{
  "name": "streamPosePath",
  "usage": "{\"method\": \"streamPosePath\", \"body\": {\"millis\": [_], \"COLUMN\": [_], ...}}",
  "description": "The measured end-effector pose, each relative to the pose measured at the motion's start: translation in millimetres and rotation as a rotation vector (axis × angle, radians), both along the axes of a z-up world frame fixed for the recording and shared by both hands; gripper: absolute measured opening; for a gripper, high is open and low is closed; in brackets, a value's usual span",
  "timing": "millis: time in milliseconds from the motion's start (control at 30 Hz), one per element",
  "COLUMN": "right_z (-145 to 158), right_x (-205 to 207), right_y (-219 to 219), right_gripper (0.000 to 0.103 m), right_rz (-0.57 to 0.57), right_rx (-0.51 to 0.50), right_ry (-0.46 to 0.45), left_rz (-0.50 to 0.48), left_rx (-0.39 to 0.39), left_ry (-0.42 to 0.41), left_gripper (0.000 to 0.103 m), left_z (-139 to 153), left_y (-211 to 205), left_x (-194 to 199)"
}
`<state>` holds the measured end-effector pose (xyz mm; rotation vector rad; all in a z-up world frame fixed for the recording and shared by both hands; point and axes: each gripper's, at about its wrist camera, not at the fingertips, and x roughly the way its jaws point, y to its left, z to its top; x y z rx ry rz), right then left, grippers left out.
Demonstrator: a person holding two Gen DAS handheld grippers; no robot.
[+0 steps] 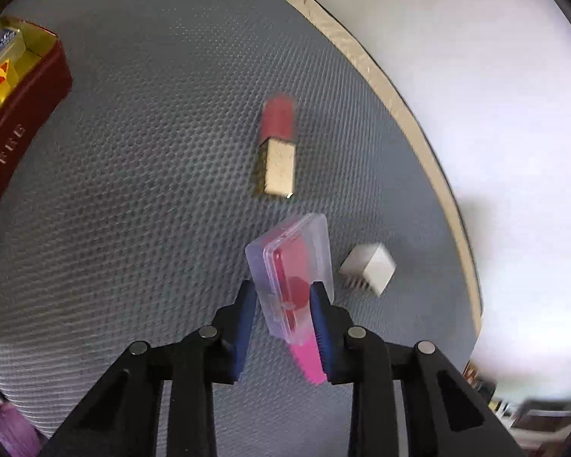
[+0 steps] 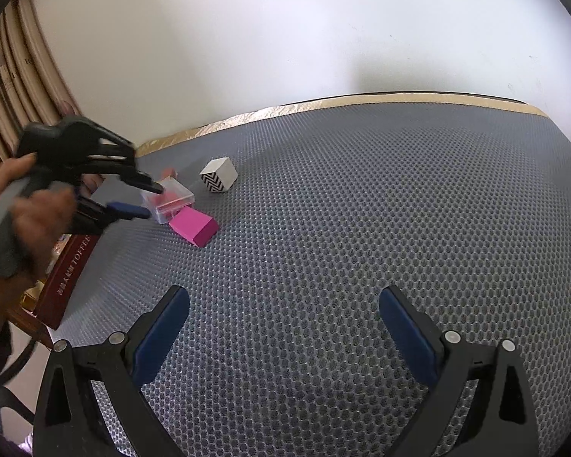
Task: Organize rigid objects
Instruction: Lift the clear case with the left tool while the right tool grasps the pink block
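The left tongs (image 1: 283,297) are gripping a small clear plastic case (image 1: 291,270) with something red inside, their blue pads (image 1: 321,320) pressing on its two long sides. The case is tilting above the grey mesh-covered table (image 1: 133,190), partly over a pink block (image 2: 194,225) that is lying on the mat just beneath it. A person's hand (image 2: 38,224) is holding these tongs at the left of the right wrist view. Just beyond the case, a red and gold lipstick-shaped box (image 1: 278,148) is lying flat, and a white cube (image 2: 219,174) with a black zigzag face is sitting near it on the right, apart from both. A dark red box (image 1: 23,114) with gold lining is standing at the table's left edge. The right tongs (image 2: 285,323) are hanging wide open over bare mat, holding nothing.
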<state>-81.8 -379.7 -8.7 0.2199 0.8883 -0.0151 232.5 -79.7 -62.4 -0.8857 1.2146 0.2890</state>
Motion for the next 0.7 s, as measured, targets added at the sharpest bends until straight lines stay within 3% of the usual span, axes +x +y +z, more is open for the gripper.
{"method": "streamPosePath", "body": {"millis": [133,267,533,600,700], "right_z": [-3,-6,-12,-13,-14], "right_x": [3,8,16,15,14], "right_y": [3,9,12,13,13], "right_gripper": [0.1,0.1,0.1,0.1,0.1], "right_rz": [0.001,0.001,0.007,0.007,0.009], "right_rx": [-0.02,-0.049,-0.062,-0.062,-0.058], "right_ry": [0.023,0.048,0.069,0.069,0.07], "left_rz": [0.0,-0.042,0.02,0.039,0.092], "left_rx": [-0.072,-0.06,-0.159,-0.187,-0.244], "left_ry": [0.031,0.089,0.028,0.006,-0.008], "left_gripper": [0.024,0.044,0.055,0.065,0.07], "left_z": [-13,-22,-41,-46,-50], "left_y": [3,-3,-2,8,17], "left_x": [6,36,47,29,22]}}
